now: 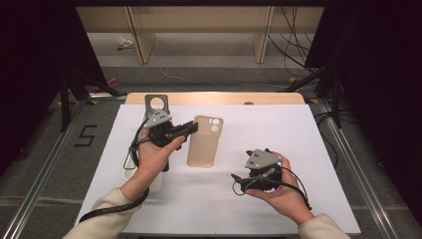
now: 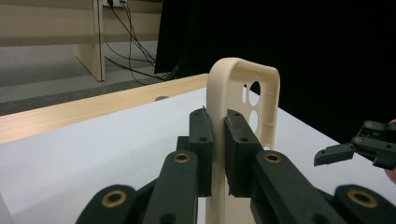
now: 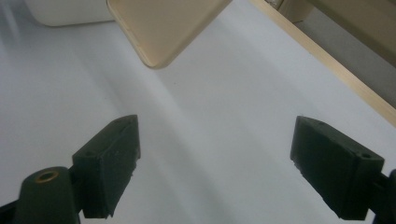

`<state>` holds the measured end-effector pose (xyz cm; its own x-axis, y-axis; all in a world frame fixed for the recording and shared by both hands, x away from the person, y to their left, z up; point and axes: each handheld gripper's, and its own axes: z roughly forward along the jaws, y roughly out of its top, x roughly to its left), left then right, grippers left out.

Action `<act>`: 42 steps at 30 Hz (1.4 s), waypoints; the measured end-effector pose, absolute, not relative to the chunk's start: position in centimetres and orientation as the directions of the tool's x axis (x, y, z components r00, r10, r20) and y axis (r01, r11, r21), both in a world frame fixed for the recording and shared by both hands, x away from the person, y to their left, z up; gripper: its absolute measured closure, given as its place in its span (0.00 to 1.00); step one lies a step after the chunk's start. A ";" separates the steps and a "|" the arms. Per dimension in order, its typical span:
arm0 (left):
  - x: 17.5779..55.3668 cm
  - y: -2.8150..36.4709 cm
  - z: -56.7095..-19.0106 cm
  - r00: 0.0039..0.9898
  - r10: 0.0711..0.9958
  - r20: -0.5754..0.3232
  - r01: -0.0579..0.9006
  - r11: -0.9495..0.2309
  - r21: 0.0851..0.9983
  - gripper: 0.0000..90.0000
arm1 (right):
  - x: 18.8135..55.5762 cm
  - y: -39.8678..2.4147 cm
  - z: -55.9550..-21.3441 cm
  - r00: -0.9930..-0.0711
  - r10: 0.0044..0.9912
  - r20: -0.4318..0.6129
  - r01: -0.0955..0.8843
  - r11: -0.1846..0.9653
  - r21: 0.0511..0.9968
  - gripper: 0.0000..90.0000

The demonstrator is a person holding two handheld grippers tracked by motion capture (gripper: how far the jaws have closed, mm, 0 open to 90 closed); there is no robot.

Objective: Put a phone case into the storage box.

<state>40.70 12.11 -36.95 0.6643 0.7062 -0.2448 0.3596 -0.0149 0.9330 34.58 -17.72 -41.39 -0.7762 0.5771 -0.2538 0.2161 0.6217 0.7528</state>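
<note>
Step in hand, as I read it: picking up the phone case (image 1: 205,141) by one long edge. My left claw (image 1: 191,127) is clamped on the case's left side wall, up near the camera-cutout end. In the left gripper view the two pads sit tight on either side of the wall (image 2: 217,140), no gap showing, and the case stands on edge with the cutouts (image 2: 252,100) to the right of the pads.

Case position: mid-desk, slightly left of centre, long axis running from the near edge toward the far edge, camera end toward the far edge. Can't tell from the high view how far it is off the desk (image 1: 298,149); the left gripper view suggests it's tipped up on its side rather than lying flat.

My right claw (image 1: 238,181) is spread wide and empty, held low over the desk toward the near right corner, well apart from the case. In the right gripper view both jaws stand far apart over bare desk, with a corner of the case (image 3: 161,32) ahead of them.

Next move, my guess: bring the right claw in to take the opposite edge or the bottom end. That calls for a steady left hold, because the wall is thin and soft and the case could flex or twist out.

Also there: a white object (image 1: 155,180) by my left wrist near the left edge, unidentifiable.
</note>
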 end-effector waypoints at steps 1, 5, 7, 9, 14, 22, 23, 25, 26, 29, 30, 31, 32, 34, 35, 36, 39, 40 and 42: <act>40.7 12.2 -36.8 0.666 0.704 -0.245 0.358 -0.013 0.934 0.92 | 34.6 -17.8 -41.4 -0.776 0.577 -0.256 0.214 0.622 0.753 0.19; 40.8 12.7 -36.4 0.664 0.708 -0.239 0.350 -0.013 0.937 0.92 | 34.7 -18.0 -41.4 -0.771 0.585 -0.251 0.222 0.617 0.755 0.19; 40.9 13.0 -36.2 0.663 0.710 -0.236 0.345 -0.010 0.939 0.92 | 34.7 -18.1 -41.4 -0.769 0.587 -0.252 0.223 0.617 0.755 0.19; 41.0 13.3 -36.0 0.660 0.712 -0.241 0.347 -0.005 0.938 0.92 | 34.7 -18.2 -41.4 -0.769 0.589 -0.249 0.227 0.615 0.755 0.19; 41.2 14.0 -35.5 0.654 0.718 -0.237 0.341 -0.001 0.940 0.92 | 34.6 -18.5 -41.4 -0.760 0.599 -0.252 0.230 0.610 0.758 0.18; 41.5 15.3 -34.8 0.649 0.723 -0.238 0.333 0.011 0.943 0.92 | 34.7 -18.9 -41.4 -0.754 0.608 -0.250 0.237 0.606 0.759 0.18; 41.6 15.5 -34.7 0.650 0.722 -0.239 0.334 0.010 0.942 0.92 | 34.7 -18.9 -41.4 -0.752 0.610 -0.249 0.240 0.605 0.759 0.18; 41.7 15.9 -34.6 0.648 0.722 -0.242 0.333 0.017 0.943 0.92 | 34.7 -19.1 -41.4 -0.751 0.612 -0.249 0.240 0.604 0.760 0.18; 41.7 16.0 -34.6 0.647 0.723 -0.241 0.332 0.017 0.943 0.92 | 34.7 -19.1 -41.4 -0.749 0.615 -0.247 0.243 0.602 0.761 0.18; 41.8 16.4 -34.4 0.644 0.729 -0.231 0.326 0.011 0.945 0.92 | 34.7 -19.3 -41.4 -0.748 0.616 -0.248 0.244 0.602 0.760 0.18; 41.9 16.6 -34.3 0.642 0.731 -0.231 0.326 0.011 0.945 0.92 | 34.7 -19.3 -41.4 -0.748 0.616 -0.247 0.245 0.602 0.760 0.18; 41.9 16.8 -34.3 0.643 0.731 -0.229 0.324 0.011 0.946 0.92 | 34.7 -19.4 -41.4 -0.746 0.618 -0.246 0.247 0.601 0.760 0.18; 41.9 16.8 -34.2 0.643 0.730 -0.230 0.323 0.013 0.946 0.92 | 34.7 -19.4 -41.4 -0.746 0.619 -0.246 0.247 0.600 0.761 0.18; 42.0 17.1 -34.1 0.640 0.734 -0.226 0.320 0.012 0.947 0.92 | 34.7 -19.5 -41.4 -0.744 0.622 -0.244 0.250 0.598 0.761 0.18; 42.0 17.3 -34.0 0.638 0.736 -0.224 0.317 0.013 0.948 0.92 | 34.7 -19.5 -41.4 -0.743 0.623 -0.245 0.250 0.597 0.762 0.18; 42.1 17.5 -34.0 0.637 0.738 -0.222 0.315 0.014 0.949 0.92 | 34.7 -19.6 -41.3 -0.742 0.625 -0.244 0.251 0.595 0.763 0.18; 42.2 17.9 -33.8 0.634 0.743 -0.216 0.310 0.012 0.951 0.92 | 34.7 -19.7 -41.3 -0.740 0.627 -0.244 0.252 0.594 0.763 0.18; 42.2 18.0 -33.8 0.632 0.744 -0.214 0.309 0.012 0.951 0.92 | 34.7 -19.8 -41.3 -0.739 0.629 -0.243 0.254 0.594 0.764 0.18; 42.2 18.3 -33.7 0.630 0.747 -0.212 0.306 0.012 0.952 0.92 | 34.7 -19.9 -41.3 -0.738 0.629 -0.244 0.253 0.593 0.765 0.18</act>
